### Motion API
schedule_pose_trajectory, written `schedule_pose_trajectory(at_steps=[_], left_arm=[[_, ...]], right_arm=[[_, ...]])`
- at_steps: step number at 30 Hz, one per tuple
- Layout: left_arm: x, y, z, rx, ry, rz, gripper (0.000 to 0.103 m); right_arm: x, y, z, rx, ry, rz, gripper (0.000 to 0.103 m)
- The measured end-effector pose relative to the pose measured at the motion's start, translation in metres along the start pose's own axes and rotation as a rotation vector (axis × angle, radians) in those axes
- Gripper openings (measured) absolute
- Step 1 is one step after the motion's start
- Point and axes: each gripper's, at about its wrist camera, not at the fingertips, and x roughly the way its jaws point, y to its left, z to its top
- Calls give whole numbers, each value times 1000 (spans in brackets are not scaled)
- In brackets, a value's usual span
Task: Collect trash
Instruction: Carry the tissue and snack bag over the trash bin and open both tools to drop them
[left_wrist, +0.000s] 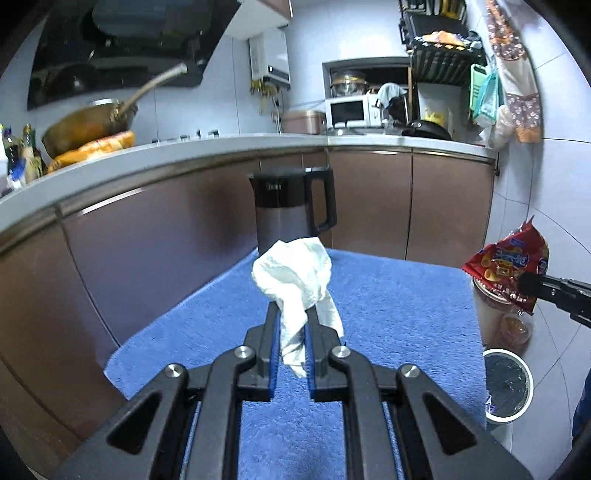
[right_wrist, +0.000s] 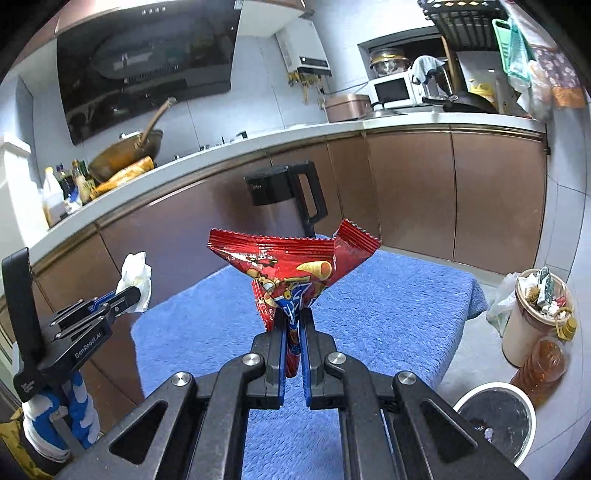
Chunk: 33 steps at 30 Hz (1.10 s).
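Closest to the left wrist camera, the left gripper (left_wrist: 292, 314) has its jaws pinched on a crumpled white tissue (left_wrist: 295, 280), which bunches up above the fingertips and trails a tail down between the blue pads; how much of it lies inside the grip is hidden by the fingers. In the right wrist view the right gripper (right_wrist: 293, 317) has its jaws pressed on the lower end of a red snack wrapper (right_wrist: 291, 266), whose torn top flares open above the tips; its print is crumpled and hard to read. Both pieces of trash are held up in the air over a blue towel-covered table (left_wrist: 388, 314), not resting on it. Each gripper shows at the edge of the other's view, and a hand in a blue-and-white glove (right_wrist: 79, 413) under the left one is partly cut off by the frame. On the floor just past the table's right side stands a white-rimmed bin with a dark liner (right_wrist: 498, 424); its contents are too dim to tell. Beyond it are an amber bottle (right_wrist: 541, 365) and a taller full bin (right_wrist: 535, 317). At the table's far edge a dark kettle (left_wrist: 291, 206) stands, its base hidden behind the tissue. Furthest back run brown cabinets (left_wrist: 369, 199) and the counter, its clutter blurred.
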Motion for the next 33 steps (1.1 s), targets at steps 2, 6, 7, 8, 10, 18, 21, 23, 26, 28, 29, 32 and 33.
schedule_pose_trajectory(at_steps=[2,6,7,8,10,18,21,23,26,28,29,32,33], left_arm=[[-10,-6,2,7,-17,5,11],[-24,-20,5,15,-43,8,11],[-27,-25,6,18,-44,5,11],[-28,-29,7,22,-44,2,11],[-29,-40,7,35,-44,-6,11],[-21,-94,4,113,-16,-62,11],[-14,-121,3,154,1,-88,11],[-8,-137,2,178,12,-108,11],[0,-163,1,215,24,-142,11],[6,-181,0,242,33,-166,11],[8,-188,-1,253,37,-175,11],[17,-213,-4,287,54,-212,11],[21,-222,-5,301,61,-225,11]], right_arm=[[-11,0,-2,-1,-15,-1,7],[-29,-3,-4,6,-45,9,7],[-33,-3,-5,4,-51,8,7],[-37,-3,-6,1,-55,7,7],[-46,-6,-8,-2,-67,2,7],[-69,-40,-21,77,-105,-1,7],[-74,-60,-30,116,-113,-24,7],[-79,-77,-37,154,-119,-40,7],[-85,-99,-45,188,-126,-79,7],[-90,-111,-49,196,-128,-121,7],[-92,-116,-50,198,-127,-138,7],[-96,-132,-57,210,-122,-197,7],[-96,-138,-60,213,-117,-222,7]])
